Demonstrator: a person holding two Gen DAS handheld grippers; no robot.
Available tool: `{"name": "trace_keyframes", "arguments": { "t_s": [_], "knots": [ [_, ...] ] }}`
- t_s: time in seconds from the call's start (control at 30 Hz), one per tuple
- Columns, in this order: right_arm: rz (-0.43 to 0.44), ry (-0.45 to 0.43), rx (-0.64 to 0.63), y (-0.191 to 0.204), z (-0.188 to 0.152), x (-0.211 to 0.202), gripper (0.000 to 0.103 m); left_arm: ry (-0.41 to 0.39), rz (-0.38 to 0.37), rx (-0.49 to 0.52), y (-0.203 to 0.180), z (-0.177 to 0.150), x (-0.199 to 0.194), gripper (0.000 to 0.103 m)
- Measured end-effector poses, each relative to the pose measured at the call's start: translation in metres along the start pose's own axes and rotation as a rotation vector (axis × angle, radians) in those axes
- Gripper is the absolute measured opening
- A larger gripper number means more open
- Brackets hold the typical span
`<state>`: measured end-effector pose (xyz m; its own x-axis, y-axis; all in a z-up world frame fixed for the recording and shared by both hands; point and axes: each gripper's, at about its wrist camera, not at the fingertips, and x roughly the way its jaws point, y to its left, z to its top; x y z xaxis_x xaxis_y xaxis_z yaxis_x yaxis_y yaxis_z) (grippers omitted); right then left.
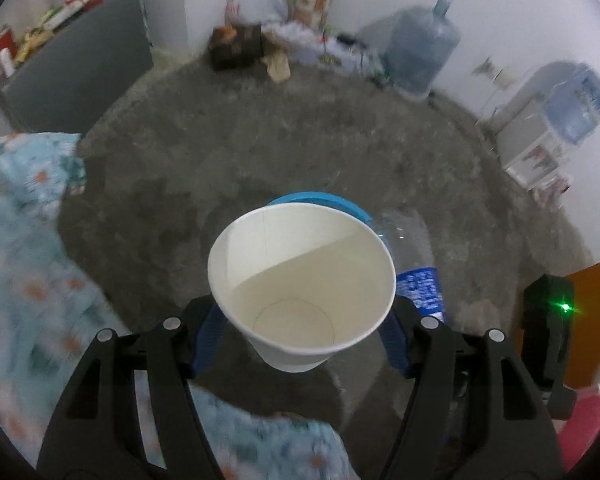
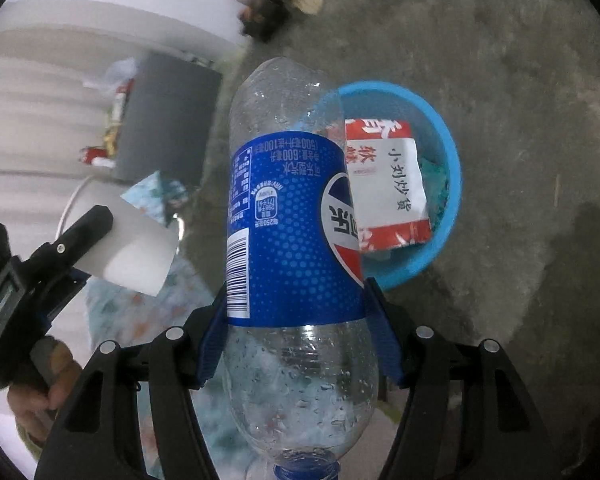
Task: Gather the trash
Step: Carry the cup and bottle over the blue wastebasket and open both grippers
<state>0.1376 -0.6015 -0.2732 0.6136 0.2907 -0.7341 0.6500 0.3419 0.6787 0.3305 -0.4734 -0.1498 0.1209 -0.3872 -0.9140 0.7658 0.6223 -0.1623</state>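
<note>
Right wrist view shows the right gripper (image 2: 296, 328) clamped on the empty bottle (image 2: 288, 216) beside the blue basin (image 2: 446, 136), the left gripper (image 1: 302, 330) clamped on the paper cup (image 1: 302, 280): centre each over the basin before letting go.

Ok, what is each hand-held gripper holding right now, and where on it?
The left hand-held gripper grips a white paper cup around its lower wall. The right hand-held gripper clamps a plastic bottle at mid-body, by its blue label's edge.
</note>
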Motion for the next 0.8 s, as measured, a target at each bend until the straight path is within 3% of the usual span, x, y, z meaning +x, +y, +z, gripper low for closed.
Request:
{"name": "trace_keyframes", "arguments": {
  "t_s": [0.03, 0.1, 0.2, 0.33, 0.63, 0.8],
  "knots": [
    [0.001, 0.011, 0.003, -0.005, 0.009, 0.014, 0.072, 0.029, -0.005, 0.005, -0.002, 0.008, 0.022, 0.067],
    [-0.071, 0.017, 0.048, -0.025, 0.025, 0.039, 0.075, 0.088, -0.012, 0.007, -0.003, 0.017, 0.059, 0.079],
    [-0.163, -0.021, 0.077, -0.044, 0.034, 0.052, 0.075, 0.18, 0.008, -0.001, -0.002, 0.018, 0.109, 0.08],
    [-0.156, -0.067, 0.104, -0.058, 0.028, 0.038, 0.075, 0.239, -0.003, -0.078, 0.01, 0.015, 0.134, 0.08],
    [-0.165, -0.138, 0.091, -0.067, 0.027, 0.007, 0.074, 0.181, -0.069, -0.126, 0.016, 0.015, 0.105, 0.08],
    [-0.142, -0.145, 0.028, -0.05, 0.023, -0.001, 0.075, 0.084, -0.125, -0.11, 0.019, 0.021, 0.048, 0.08]
  ]
}}
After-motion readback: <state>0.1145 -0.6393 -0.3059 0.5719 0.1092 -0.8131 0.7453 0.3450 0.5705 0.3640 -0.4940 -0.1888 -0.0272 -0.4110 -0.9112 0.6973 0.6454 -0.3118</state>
